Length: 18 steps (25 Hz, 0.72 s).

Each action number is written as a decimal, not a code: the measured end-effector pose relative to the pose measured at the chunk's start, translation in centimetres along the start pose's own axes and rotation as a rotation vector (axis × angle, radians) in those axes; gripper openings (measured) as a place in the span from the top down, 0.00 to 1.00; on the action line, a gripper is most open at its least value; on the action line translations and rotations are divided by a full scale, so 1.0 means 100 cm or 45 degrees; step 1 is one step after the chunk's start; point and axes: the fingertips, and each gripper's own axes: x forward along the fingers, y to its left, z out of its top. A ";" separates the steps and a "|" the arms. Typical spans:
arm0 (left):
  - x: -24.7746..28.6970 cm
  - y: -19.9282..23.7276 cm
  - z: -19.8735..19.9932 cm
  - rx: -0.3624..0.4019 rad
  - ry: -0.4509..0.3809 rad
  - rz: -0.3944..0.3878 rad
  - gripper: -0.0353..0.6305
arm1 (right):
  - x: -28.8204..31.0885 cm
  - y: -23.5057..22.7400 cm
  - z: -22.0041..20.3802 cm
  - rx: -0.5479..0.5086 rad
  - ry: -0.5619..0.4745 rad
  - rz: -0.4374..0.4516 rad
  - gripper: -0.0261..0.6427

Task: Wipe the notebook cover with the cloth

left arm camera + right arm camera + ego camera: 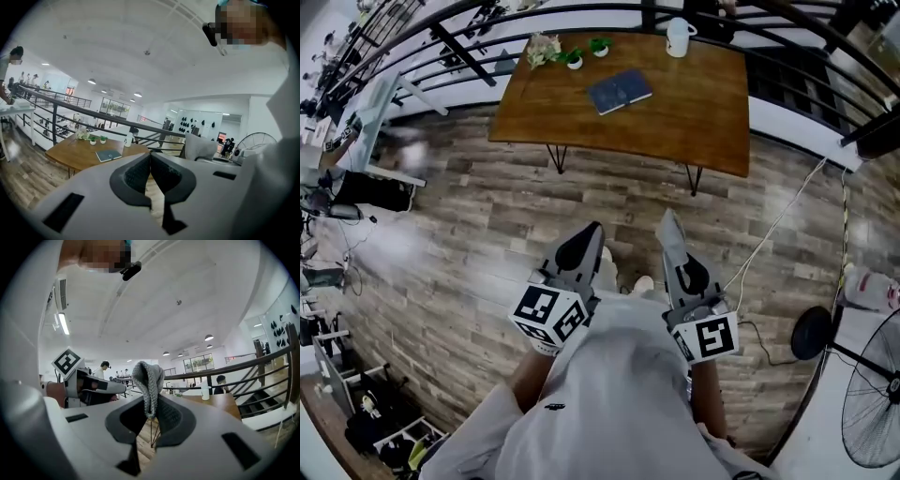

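A dark blue notebook (pixel 619 91) lies flat on the wooden table (pixel 694 112), far ahead of both grippers. Both grippers are held close to the person's body over the plank floor. My left gripper (pixel 589 234) is shut with nothing between its jaws; in its own view (pixel 150 157) the notebook (pixel 108 155) shows small on the distant table (pixel 75 157). My right gripper (pixel 668 223) is shut on a grey knitted cloth (pixel 148 383), which sticks up in a fold above the jaws (pixel 152 404). The left gripper (pixel 93 386) shows at that view's left.
A white mug (pixel 679 37), two small potted plants (pixel 574 59) and a bunch of flowers (pixel 544 47) stand at the table's far edge. A dark railing (pixel 825 66) curves behind the table. A floor fan (pixel 872 403) and a cable (pixel 769 234) are at the right.
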 end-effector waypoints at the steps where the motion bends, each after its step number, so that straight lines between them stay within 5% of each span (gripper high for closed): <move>1: 0.003 0.004 0.000 -0.007 0.002 0.005 0.92 | 0.005 -0.002 0.000 0.017 0.003 0.004 0.91; 9: 0.057 0.069 0.008 -0.088 0.045 -0.003 0.92 | 0.086 -0.027 0.012 0.036 0.048 -0.009 0.91; 18: 0.150 0.168 0.077 -0.132 0.026 -0.102 0.92 | 0.230 -0.061 0.038 0.062 0.114 -0.101 0.91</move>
